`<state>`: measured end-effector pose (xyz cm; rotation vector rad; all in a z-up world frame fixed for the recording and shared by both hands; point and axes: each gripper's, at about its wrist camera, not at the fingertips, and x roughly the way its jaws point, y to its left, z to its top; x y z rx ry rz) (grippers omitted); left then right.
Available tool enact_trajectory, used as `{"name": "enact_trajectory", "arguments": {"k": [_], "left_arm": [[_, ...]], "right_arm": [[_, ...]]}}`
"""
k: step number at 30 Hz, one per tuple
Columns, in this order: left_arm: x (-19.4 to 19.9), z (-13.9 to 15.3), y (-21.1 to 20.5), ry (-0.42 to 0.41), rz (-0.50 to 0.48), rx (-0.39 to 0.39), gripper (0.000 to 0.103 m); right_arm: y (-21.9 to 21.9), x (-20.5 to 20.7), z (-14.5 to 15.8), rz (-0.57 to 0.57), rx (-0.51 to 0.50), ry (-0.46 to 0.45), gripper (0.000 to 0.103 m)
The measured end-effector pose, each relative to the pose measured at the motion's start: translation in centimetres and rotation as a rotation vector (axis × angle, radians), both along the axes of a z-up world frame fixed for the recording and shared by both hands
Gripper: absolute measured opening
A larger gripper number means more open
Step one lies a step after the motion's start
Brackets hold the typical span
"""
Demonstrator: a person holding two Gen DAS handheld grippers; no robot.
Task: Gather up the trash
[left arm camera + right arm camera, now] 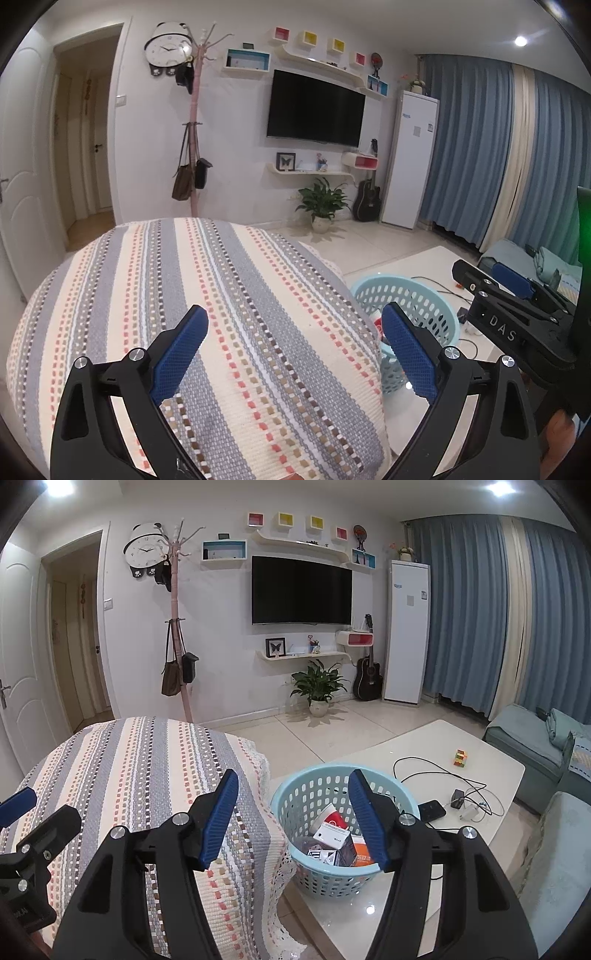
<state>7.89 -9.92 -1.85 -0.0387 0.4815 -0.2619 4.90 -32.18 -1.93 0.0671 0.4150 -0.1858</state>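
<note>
A light blue perforated basket stands on the white low table and holds several pieces of trash: small boxes and a red and white cup. My right gripper is open and empty, held above the basket's near left rim. My left gripper is open and empty over a striped woven cover. The basket also shows in the left wrist view, partly hidden behind the cover. The right gripper shows at the right of the left wrist view.
On the table lie a black phone, chargers with cables and a small coloured cube. A teal sofa stands to the right. A potted plant, guitar and coat stand line the far wall under the TV.
</note>
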Motion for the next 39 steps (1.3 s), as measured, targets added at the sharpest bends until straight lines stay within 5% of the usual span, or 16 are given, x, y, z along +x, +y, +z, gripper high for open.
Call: {"name": "enact_trajectory", "arguments": {"k": [39], "left_arm": [[-0.6, -0.1, -1.3, 0.010, 0.021, 0.026, 0.095]], "right_arm": [[0.7, -0.1, -0.1, 0.025, 0.006, -0.001, 0.063]]}}
